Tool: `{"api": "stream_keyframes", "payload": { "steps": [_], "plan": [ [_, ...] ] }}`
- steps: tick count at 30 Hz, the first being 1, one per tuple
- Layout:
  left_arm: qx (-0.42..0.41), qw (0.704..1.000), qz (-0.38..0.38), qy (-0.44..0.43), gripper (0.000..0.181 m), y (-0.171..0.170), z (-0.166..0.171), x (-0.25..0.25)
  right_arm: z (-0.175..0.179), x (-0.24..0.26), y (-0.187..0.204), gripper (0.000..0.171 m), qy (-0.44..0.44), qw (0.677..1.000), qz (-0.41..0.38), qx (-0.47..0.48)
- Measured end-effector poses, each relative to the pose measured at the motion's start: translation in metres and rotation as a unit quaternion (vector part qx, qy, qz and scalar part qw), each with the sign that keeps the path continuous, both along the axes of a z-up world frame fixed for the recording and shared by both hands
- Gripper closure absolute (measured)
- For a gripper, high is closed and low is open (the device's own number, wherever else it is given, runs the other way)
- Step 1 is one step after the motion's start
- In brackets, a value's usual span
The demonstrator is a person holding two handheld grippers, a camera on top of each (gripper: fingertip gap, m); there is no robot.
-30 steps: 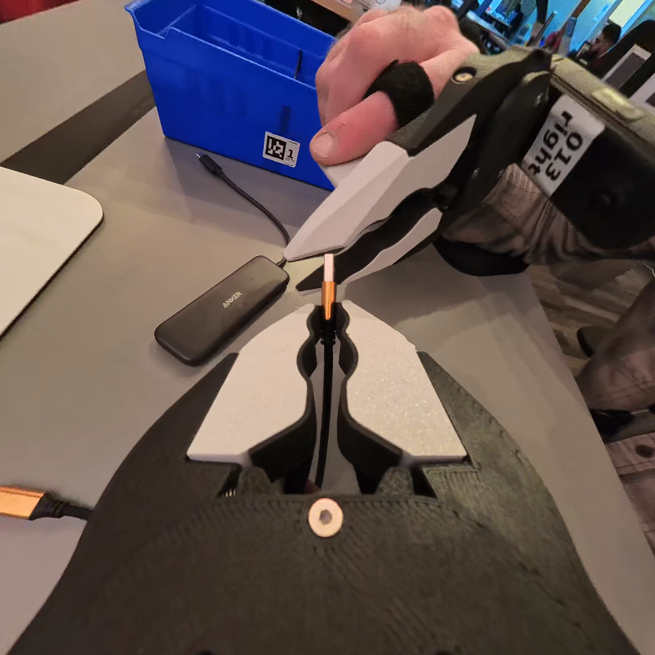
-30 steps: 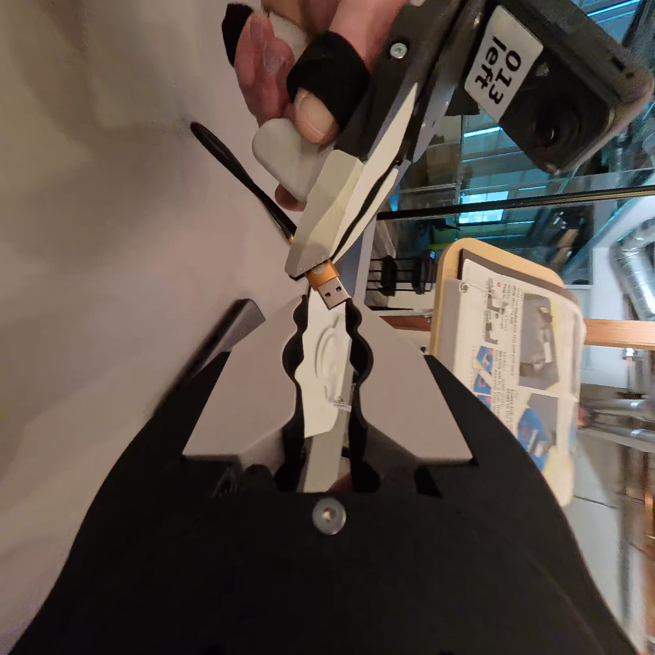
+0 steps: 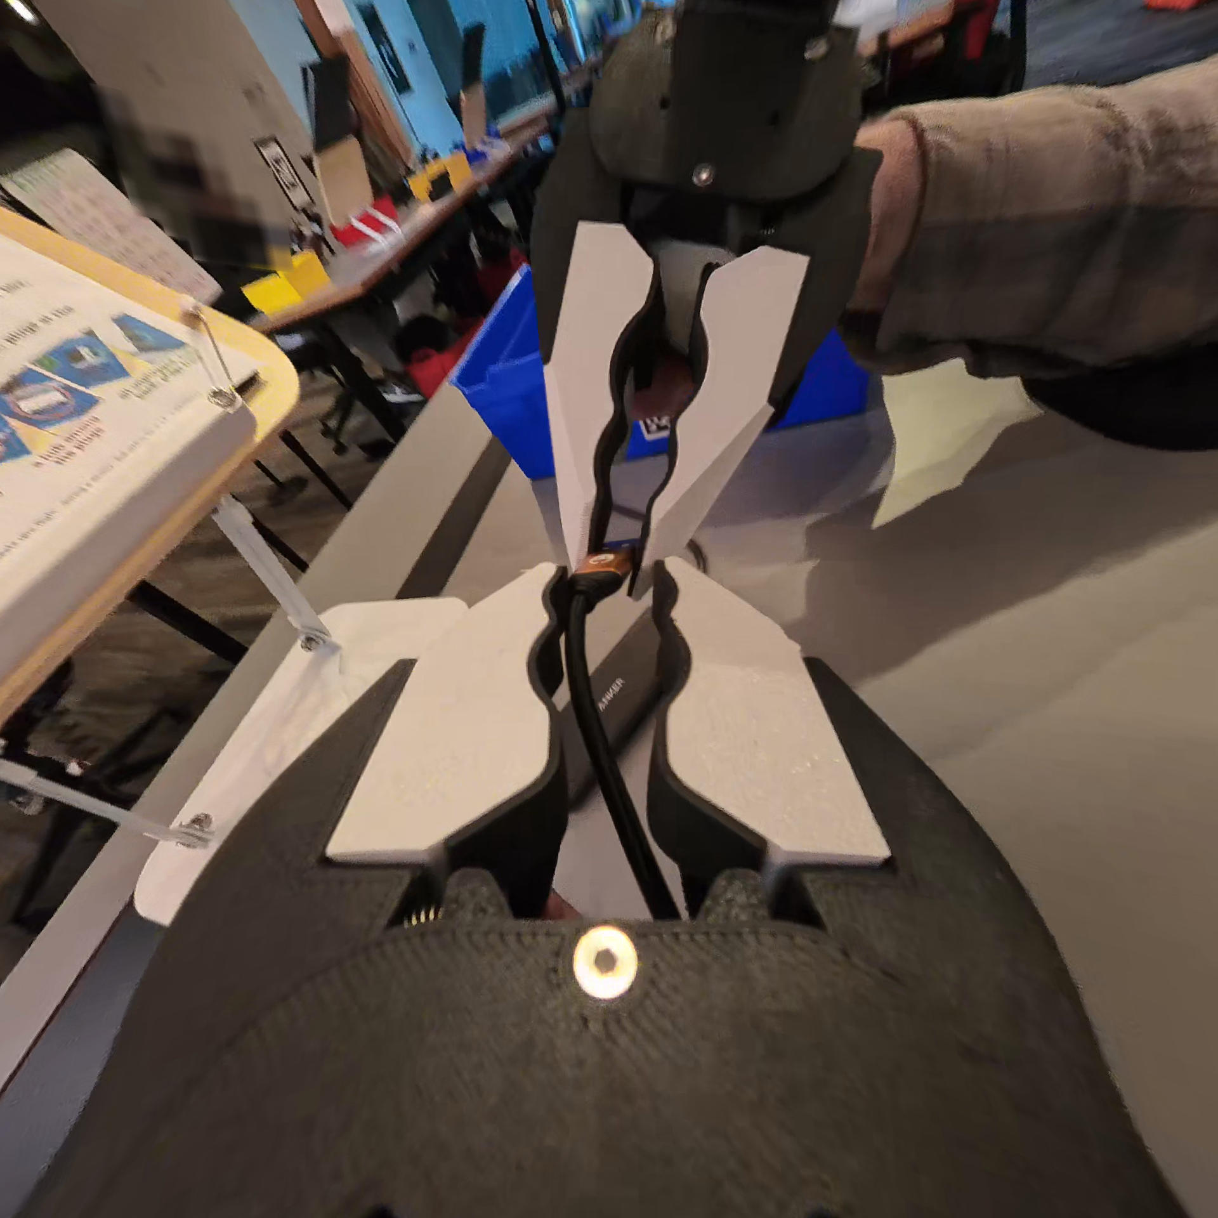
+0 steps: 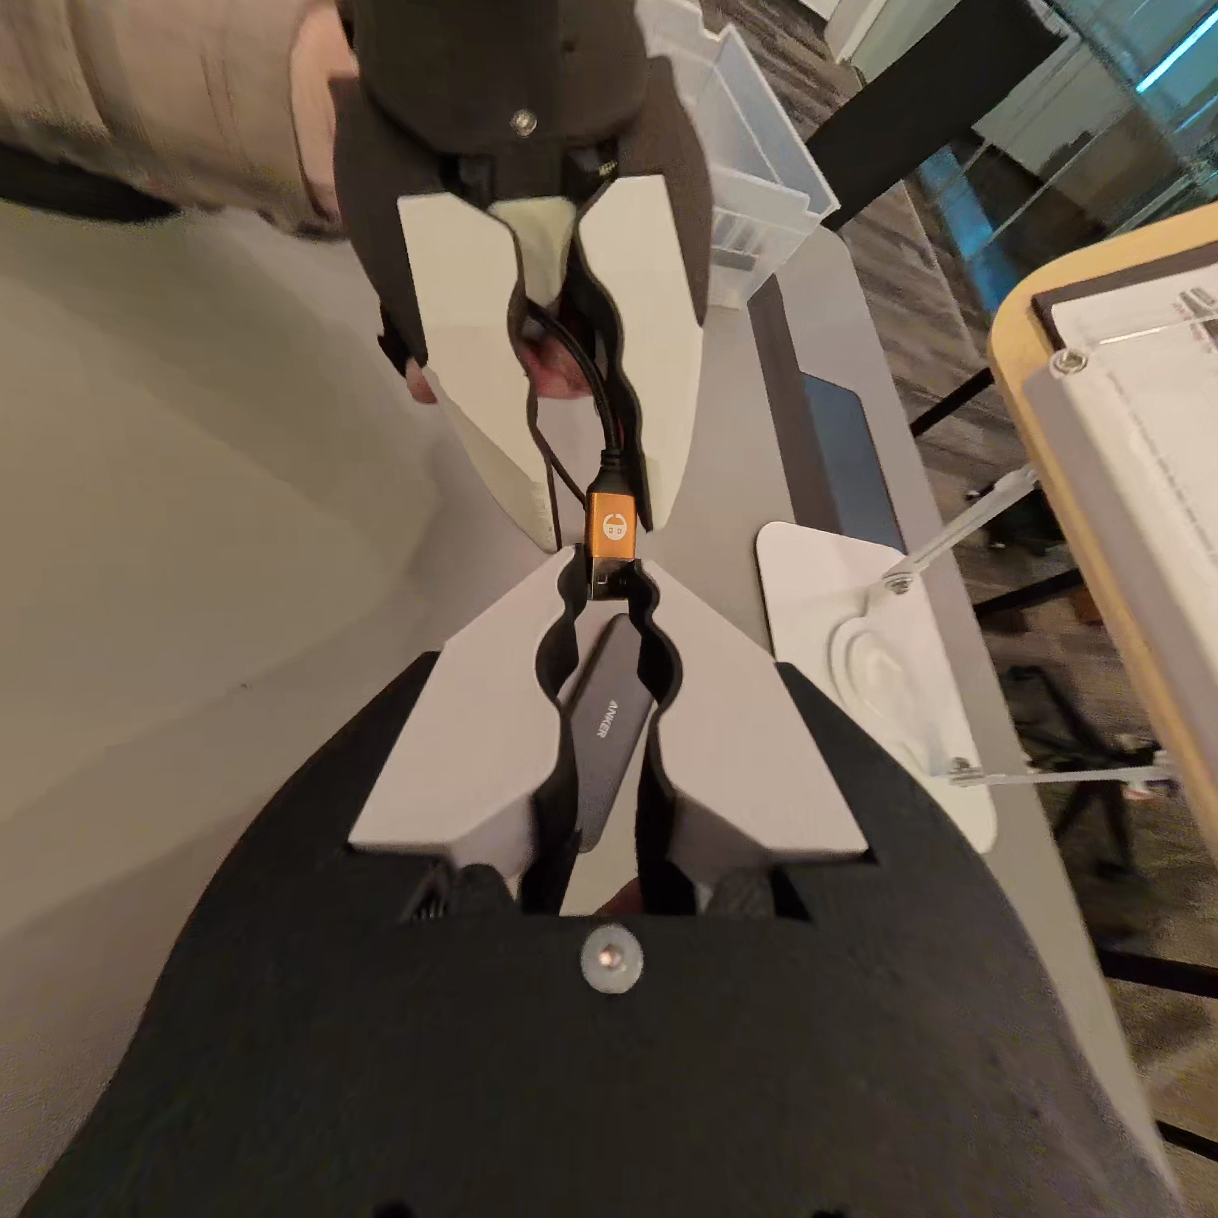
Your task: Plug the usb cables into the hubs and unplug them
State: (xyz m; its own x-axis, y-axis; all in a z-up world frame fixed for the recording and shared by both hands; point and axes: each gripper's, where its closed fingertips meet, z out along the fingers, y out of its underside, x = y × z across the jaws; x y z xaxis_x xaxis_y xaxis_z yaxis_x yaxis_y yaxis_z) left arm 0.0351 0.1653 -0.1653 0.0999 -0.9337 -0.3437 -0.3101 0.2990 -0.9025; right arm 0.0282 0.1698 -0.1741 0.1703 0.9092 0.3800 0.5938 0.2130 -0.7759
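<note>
A black USB cable [image 3: 593, 692] ends in an orange plug [image 4: 611, 524] with a metal tip. My right gripper [image 4: 606, 567] is shut on the metal tip; in the left wrist view it [image 3: 603, 573] comes down from above onto the plug [image 3: 603, 565]. My left gripper [image 3: 613, 577] stands open around the cable just behind the plug, and its fingers show at the top of the right wrist view [image 4: 600, 530]. A dark slim hub [image 4: 603, 725] lies on the grey table under both grippers and also shows in the left wrist view [image 3: 619, 698]. The plug is held above the hub, apart from it.
A blue bin [image 3: 507, 389] stands behind the right gripper. A white stand base [image 4: 824, 580] with a tilted clipboard of printed sheets [image 3: 99, 408] sits by the table edge. A clear plastic bin [image 4: 758, 165] stands farther off. A person's sleeve [image 3: 1054, 231] holds the right gripper. Both grippers' tips are close together, under 4 cm apart.
My left gripper was shut on the cable behind the plug and has opened. My right gripper has closed on the plug's metal tip. Both grippers have swung round over the hub.
</note>
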Motion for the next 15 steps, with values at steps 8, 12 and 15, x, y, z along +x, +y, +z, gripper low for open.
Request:
{"api": "stream_keyframes", "payload": {
  "steps": [8,12,15],
  "plan": [
    [-0.046,0.996,0.006,-0.073,0.163,-0.001,0.013,0.007,0.011,0.007,-0.004,0.162,0.014,1.0,0.01,-0.001],
    [-0.101,0.99,-0.01,-0.102,0.164,-0.005,0.016,0.009,0.011,0.005,-0.005,0.162,0.004,1.0,0.012,0.014],
    [-0.117,0.988,-0.014,-0.103,0.165,-0.006,0.016,0.009,0.011,0.006,-0.006,0.161,0.008,1.0,0.017,0.007]
  ]
}}
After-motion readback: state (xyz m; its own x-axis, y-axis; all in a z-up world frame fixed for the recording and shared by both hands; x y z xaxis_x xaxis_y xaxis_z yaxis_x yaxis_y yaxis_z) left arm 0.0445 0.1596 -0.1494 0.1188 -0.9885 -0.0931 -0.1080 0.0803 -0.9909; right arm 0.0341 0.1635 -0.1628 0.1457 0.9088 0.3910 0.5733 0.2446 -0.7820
